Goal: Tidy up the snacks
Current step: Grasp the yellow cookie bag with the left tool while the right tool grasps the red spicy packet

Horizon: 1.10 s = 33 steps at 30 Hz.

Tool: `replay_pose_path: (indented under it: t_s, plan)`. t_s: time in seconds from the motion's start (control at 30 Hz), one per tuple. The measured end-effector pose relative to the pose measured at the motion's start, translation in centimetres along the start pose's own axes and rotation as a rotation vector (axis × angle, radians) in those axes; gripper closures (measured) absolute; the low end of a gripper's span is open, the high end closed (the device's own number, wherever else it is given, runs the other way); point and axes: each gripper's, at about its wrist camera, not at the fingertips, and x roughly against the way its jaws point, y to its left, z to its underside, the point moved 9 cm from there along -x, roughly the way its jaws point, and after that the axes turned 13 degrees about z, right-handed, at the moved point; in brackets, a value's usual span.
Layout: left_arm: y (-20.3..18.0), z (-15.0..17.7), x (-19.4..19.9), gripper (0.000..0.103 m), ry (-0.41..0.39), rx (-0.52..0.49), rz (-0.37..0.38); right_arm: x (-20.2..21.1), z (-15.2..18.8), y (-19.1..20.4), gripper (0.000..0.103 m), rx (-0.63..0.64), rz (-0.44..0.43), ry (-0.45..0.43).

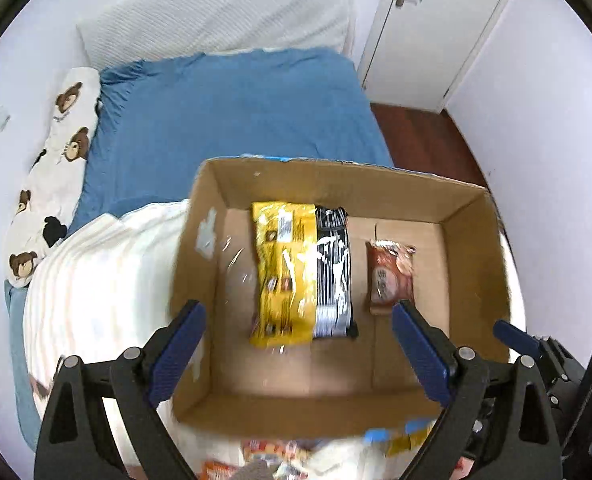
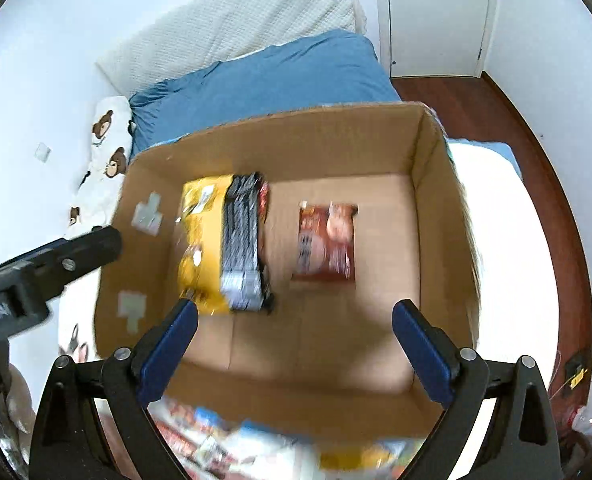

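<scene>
Both tongs point steeply down over the cardboard box, the left tongs and right tongs spread wide, nothing between them. Inside lie a yellow packet touching a black packet, and a brown packet apart (blurred). The box sits on the bed.

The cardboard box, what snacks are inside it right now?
Inside the cardboard box lie a yellow packet, a black packet tucked against it, and a reddish-brown packet lying apart. The yellow packet overlaps the black one's edge, hiding that part.
</scene>
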Motion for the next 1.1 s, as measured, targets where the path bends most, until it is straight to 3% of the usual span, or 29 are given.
replay_pose_path:
  t_s: [0.17, 0.27, 0.37, 0.53, 0.63, 0.73, 0.87, 1.03, 1.1]
  plan:
    - [0.7, 6.6, 3.9, 0.008, -0.033, -0.040, -0.041, 3.0, 6.6, 0.7, 0.003, 0.003, -0.027, 0.006]
    - [2.2, 13.5, 5.2, 0.008, 0.006, -0.068, -0.097, 3.0, 12.5, 0.4, 0.003, 0.015, -0.023, 0.058]
    - [3.6, 21.2, 4.6, 0.008, 0.119, -0.125, -0.132, 2.2, 19.2, -0.3, 0.003, 0.021, -0.034, 0.163]
    - [6.2, 36.6, 1.6, 0.008, 0.443, -0.230, -0.169, -0.7, 29.8, -1.6, 0.003, 0.015, -0.036, 0.361]
    - [7.0, 42.6, 0.0, 0.008, 0.551, -0.262, -0.182, -2.4, 33.8, -2.0, 0.003, 0.017, -0.028, 0.428]
    - [7.6, 44.5, -2.2, 0.008, 0.568, -0.254, -0.211, -4.0, 36.3, -2.0, 0.003, 0.025, -0.020, 0.479]
    - [8.2, 42.6, -4.2, 0.008, 0.482, -0.187, -0.239, -5.8, 38.2, -2.4, 0.003, 0.041, 0.017, 0.516]
    - [10.5, 38.9, -4.1, 0.008, 0.373, 0.022, -0.235, -6.8, 39.5, -3.2, 0.003, 0.045, 0.077, 0.528]
    - [11.0, 38.2, -3.9, 0.008, 0.365, 0.082, -0.206, -6.8, 39.9, -3.4, 0.004, 0.044, 0.095, 0.520]
